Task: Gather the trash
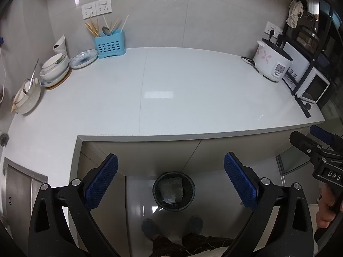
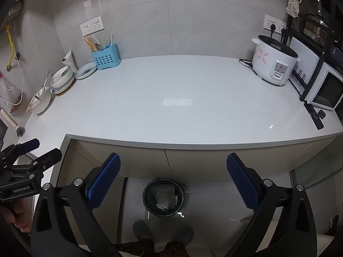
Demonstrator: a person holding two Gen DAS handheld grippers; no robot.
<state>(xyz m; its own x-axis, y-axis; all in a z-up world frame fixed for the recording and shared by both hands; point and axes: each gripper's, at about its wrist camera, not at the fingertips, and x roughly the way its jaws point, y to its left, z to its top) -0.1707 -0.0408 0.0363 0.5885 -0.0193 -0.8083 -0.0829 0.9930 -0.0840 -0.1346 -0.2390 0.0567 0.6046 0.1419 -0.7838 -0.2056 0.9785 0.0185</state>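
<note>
Trash point(image 1: 172, 189) sits crumpled inside a black mesh wastebasket point(image 1: 188, 201) on the floor, just below the front edge of the white desk point(image 1: 193, 90) and ahead of the person's slippered feet; in the right wrist view the same wastebasket point(image 2: 148, 201) shows scraps of grey wrapping and pale paper. Both tools hover above the bin and carry nothing: the left claw point(image 1: 170, 184) is spread wide, its blue pads well apart, and the right claw point(image 2: 173, 184) is spread just as wide, empty between the fingers. Each also appears at the edge of the other's camera, gripped by a bare hand. Across the open middle of the desk no loose litter can be seen. What stands there looks like kitchen kit rather than refuse: a white rice cooker point(image 1: 272, 64) with pink flowers at the far right, a blue cutlery holder point(image 1: 109, 45) with chopsticks against the wall, and stacked bowls point(image 1: 55, 68) and a plate along the left side. Judging from this, the collecting appears finished or very nearly so, with the rubbish already binned; anything left would be small scraps too fine to make out, or litter lying outside both views.
</note>
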